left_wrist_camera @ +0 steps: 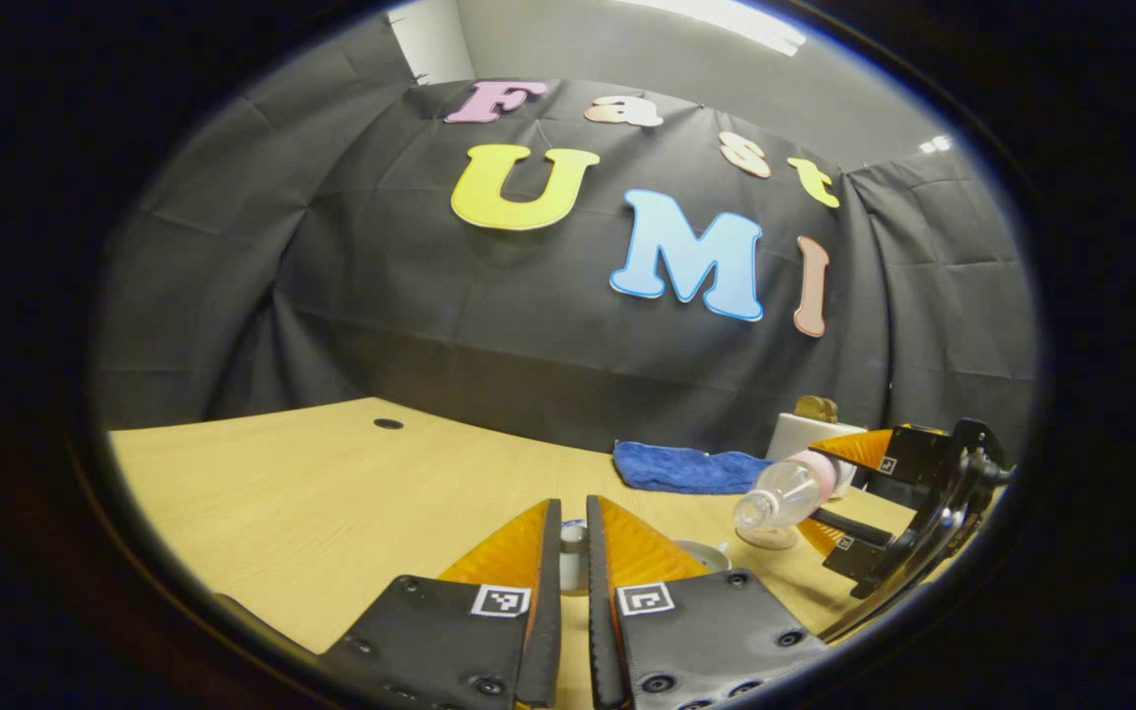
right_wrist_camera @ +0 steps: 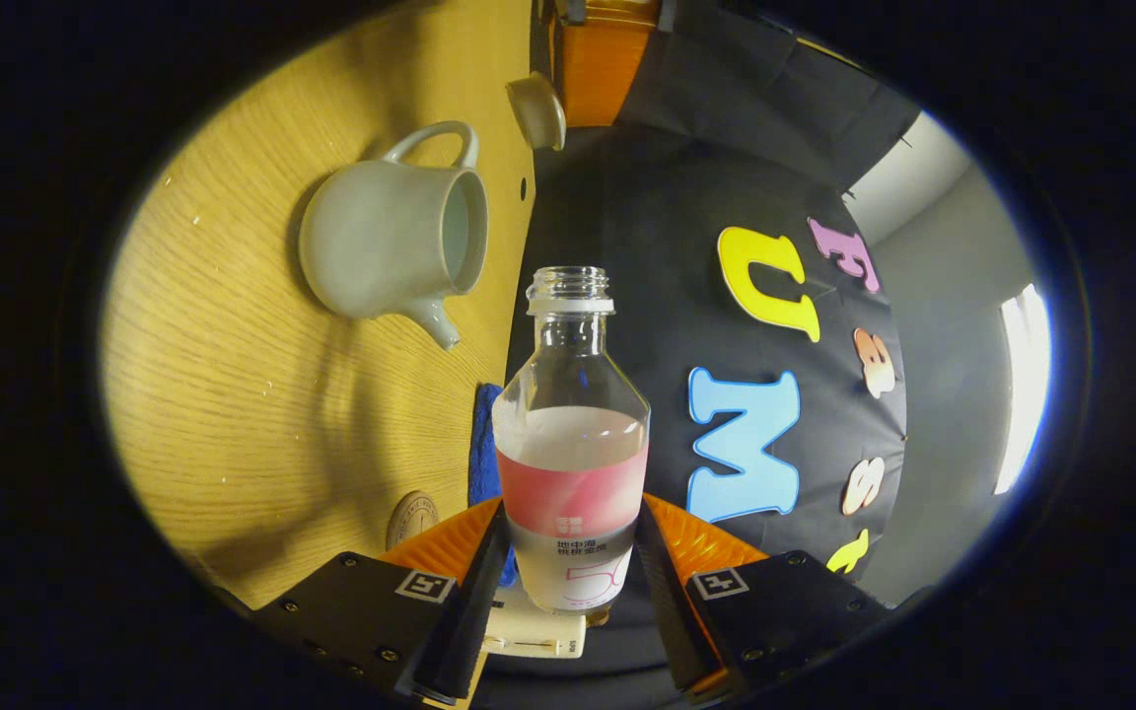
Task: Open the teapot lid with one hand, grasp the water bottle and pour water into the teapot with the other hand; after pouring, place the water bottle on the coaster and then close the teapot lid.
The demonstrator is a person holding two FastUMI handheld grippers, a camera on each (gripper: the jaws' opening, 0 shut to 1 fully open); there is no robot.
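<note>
My right gripper (right_wrist_camera: 568, 552) clamps the water bottle (right_wrist_camera: 571, 463), tipped sideways with its uncapped mouth toward the lidless teapot (right_wrist_camera: 386, 242) on the wooden table (right_wrist_camera: 233, 394). My left gripper (left_wrist_camera: 573, 537) pinches the teapot lid (left_wrist_camera: 573, 535); the coaster (right_wrist_camera: 412, 517) lies nearby.

The right tool (right_wrist_camera: 568, 552) clamps the uncapped water bottle (right_wrist_camera: 570, 434) by its labelled lower body. Left of the bottle's neck on the bench (right_wrist_camera: 233, 394), the open teapot (right_wrist_camera: 381, 247) stands lidless; the coaster (right_wrist_camera: 412, 518) lies nearer.
</note>
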